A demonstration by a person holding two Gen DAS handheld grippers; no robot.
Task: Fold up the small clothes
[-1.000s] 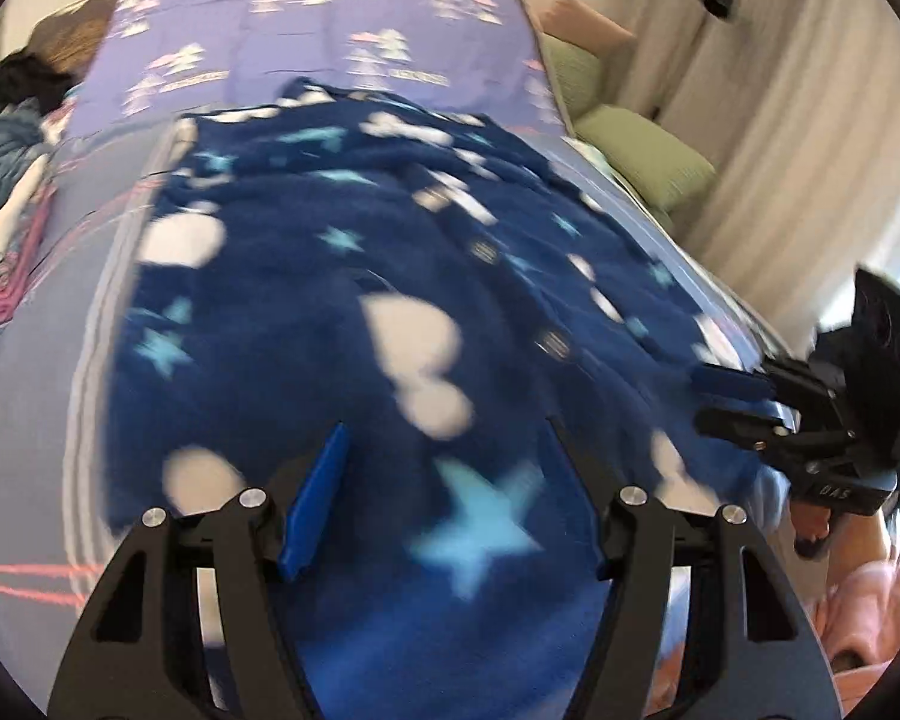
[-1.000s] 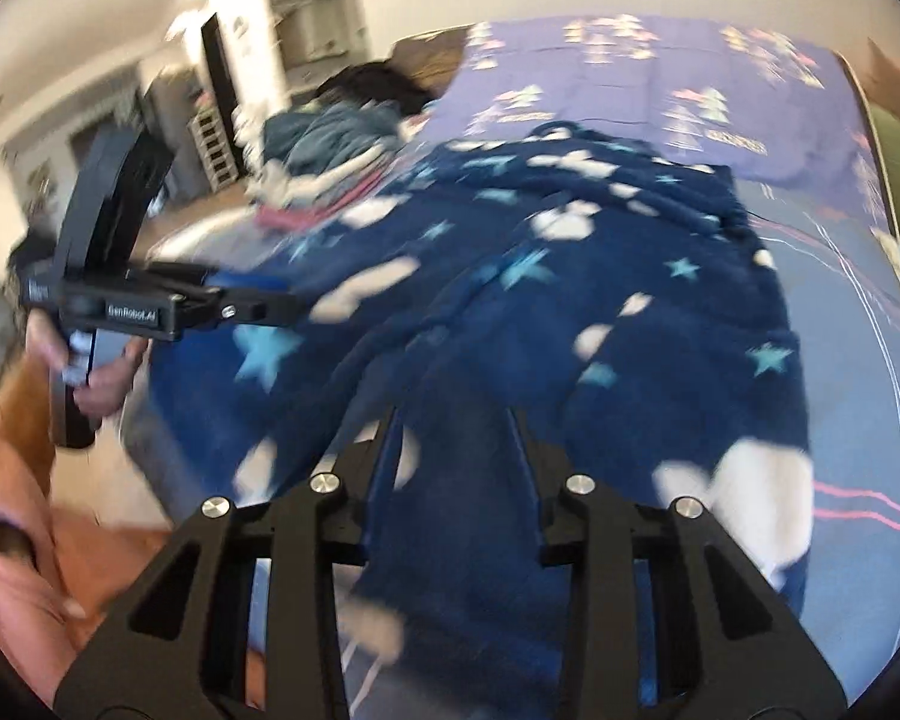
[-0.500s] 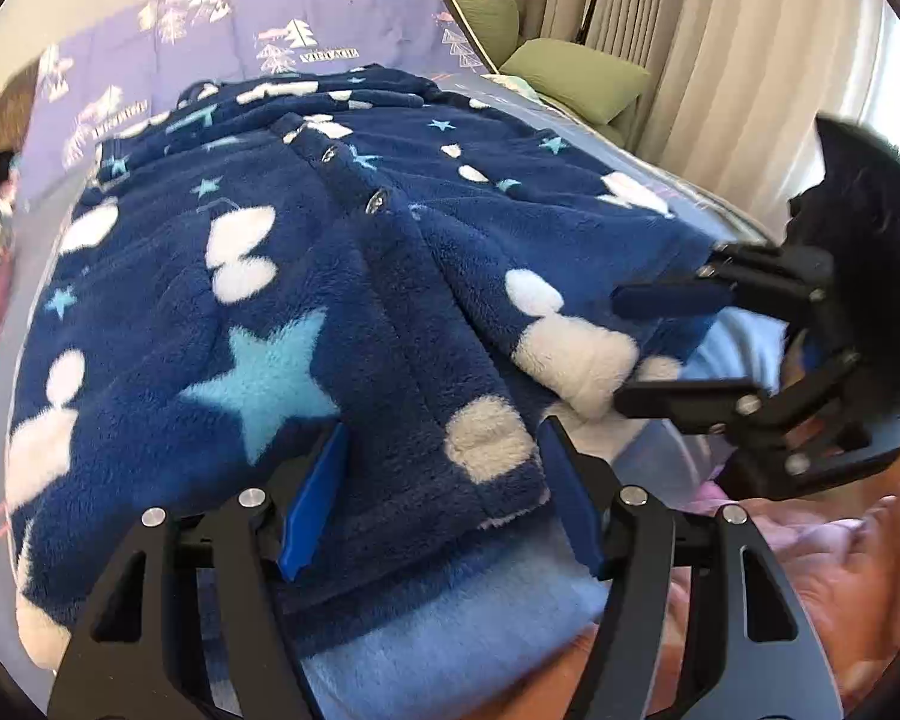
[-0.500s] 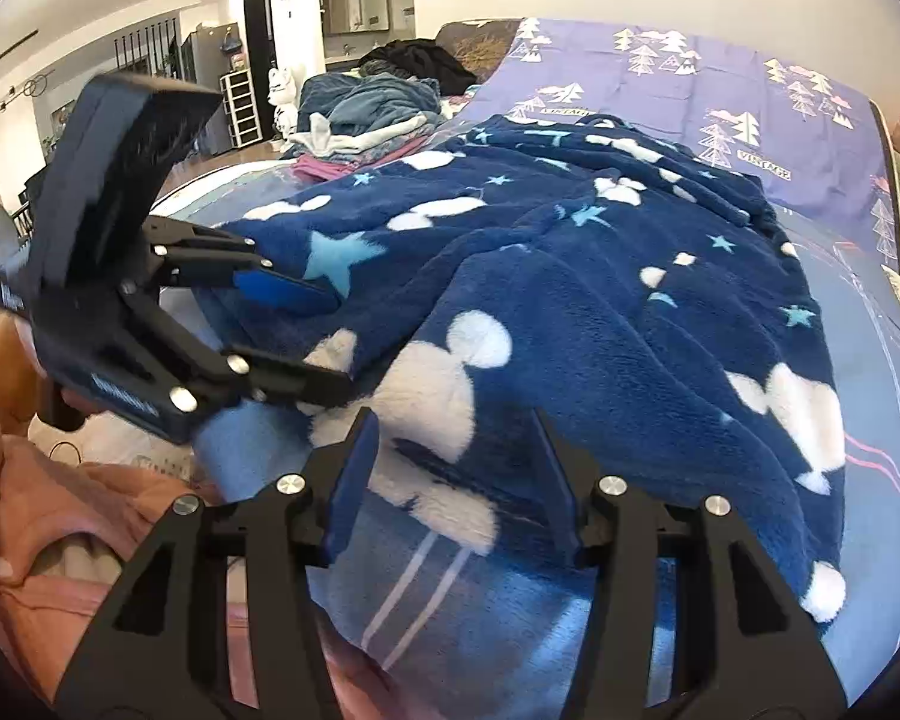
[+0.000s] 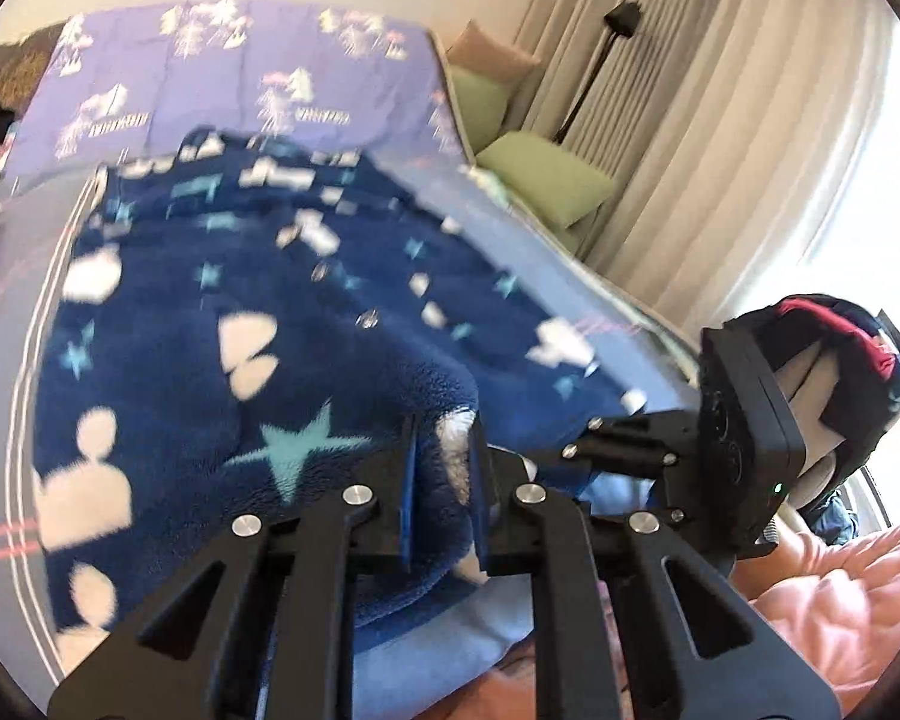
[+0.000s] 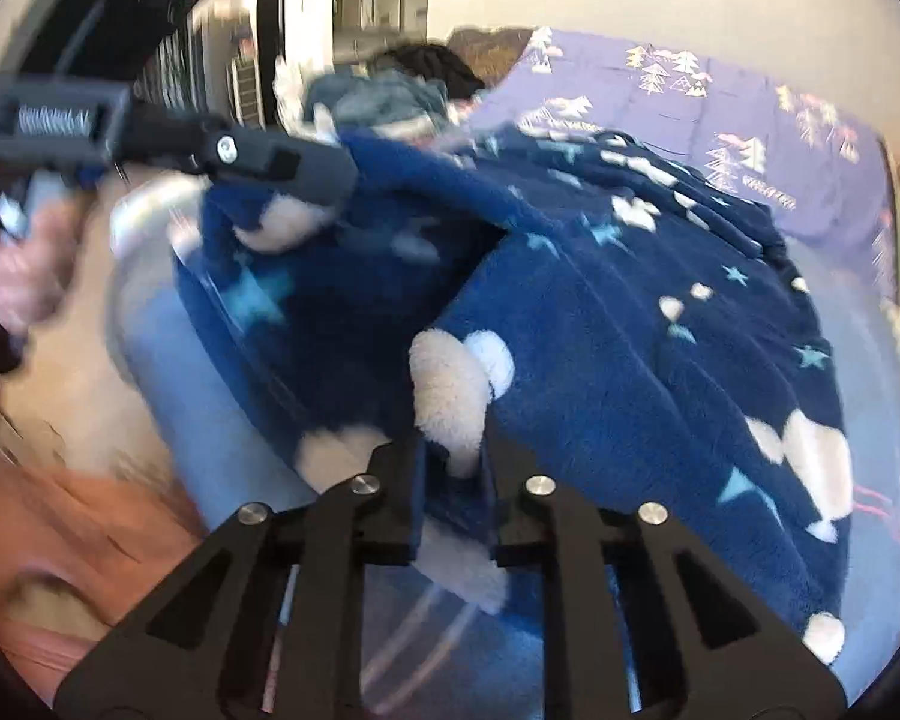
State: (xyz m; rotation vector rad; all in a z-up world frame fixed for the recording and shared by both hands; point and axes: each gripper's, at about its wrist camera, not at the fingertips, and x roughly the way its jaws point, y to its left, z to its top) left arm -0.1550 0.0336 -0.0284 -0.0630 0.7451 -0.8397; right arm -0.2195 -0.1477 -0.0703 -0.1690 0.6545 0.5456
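Left gripper: the black two-finger left gripper (image 5: 441, 474) has just clamped its jaws on the near hem of the garment; fleece is bunched between its blue pads, where half a second ago the pads stood wide apart over the hem.
Right gripper: the black right gripper (image 6: 453, 480) has likewise just closed, and a white fleecy patch of the same hem is pinched between its fingers.
Garment: a dark blue fleece top with white mouse-head shapes and pale blue stars (image 5: 258, 324) lies spread, buttoned front up, across the bed, its near edge now raised off the sheet at both grips.
Change: the left side of the hem is already lifted and curling over, seen from the right wrist view.
Meaning: judging by this, the first fold is beginning, with the hem likely to be carried towards the collar.
Bed: a pale blue sheet (image 5: 426, 648) beneath, a lilac quilt printed with trees (image 5: 228, 78) beyond.
Far: green cushions (image 5: 546, 186) and cream curtains (image 5: 702, 138) on the right.
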